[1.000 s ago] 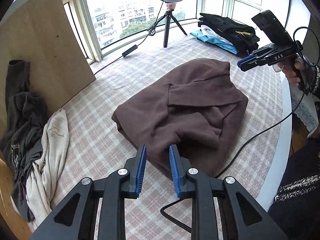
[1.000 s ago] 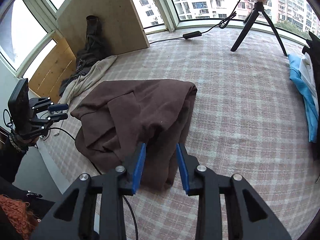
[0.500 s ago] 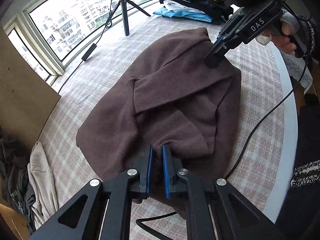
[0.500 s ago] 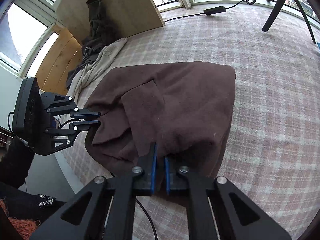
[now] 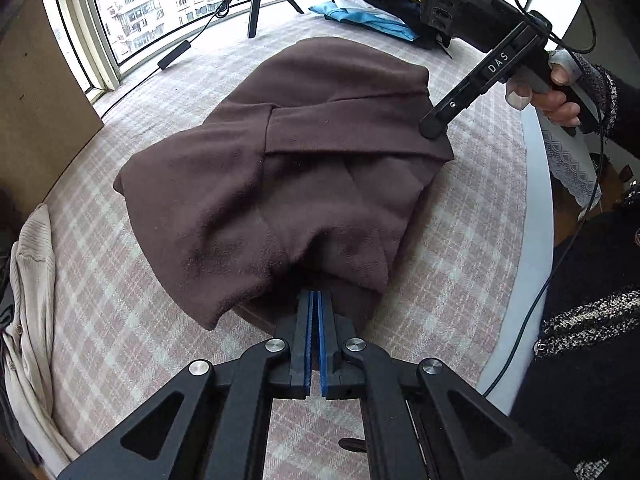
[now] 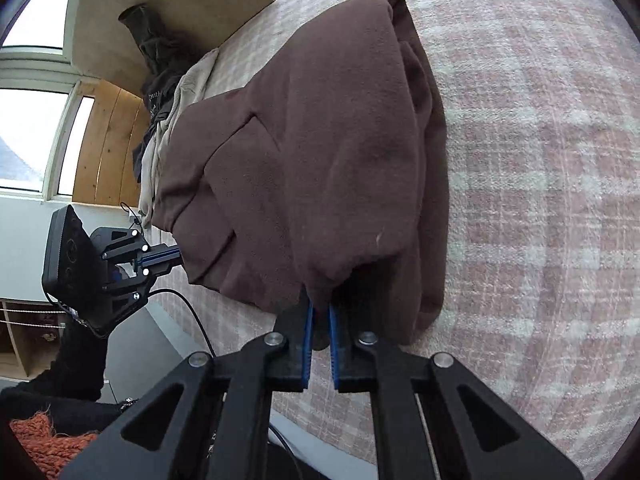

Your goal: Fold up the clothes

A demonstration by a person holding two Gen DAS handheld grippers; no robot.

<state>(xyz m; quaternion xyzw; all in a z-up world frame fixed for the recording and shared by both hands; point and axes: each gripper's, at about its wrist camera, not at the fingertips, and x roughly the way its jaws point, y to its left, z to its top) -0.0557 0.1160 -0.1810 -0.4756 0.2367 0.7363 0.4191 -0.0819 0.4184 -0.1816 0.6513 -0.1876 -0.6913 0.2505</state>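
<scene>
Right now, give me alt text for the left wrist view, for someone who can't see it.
The left claw is shut on the near edge of a partly folded brown garment lying on a pink checked cover. The right claw, held in a hand, grips the garment's right corner.

Left gripper: black frame, blue pads, silver screws | Right gripper: same, "DAS" on arm, black cable | Sleeve: black-and-white tweed cuff beside right gripper's handle
</scene>
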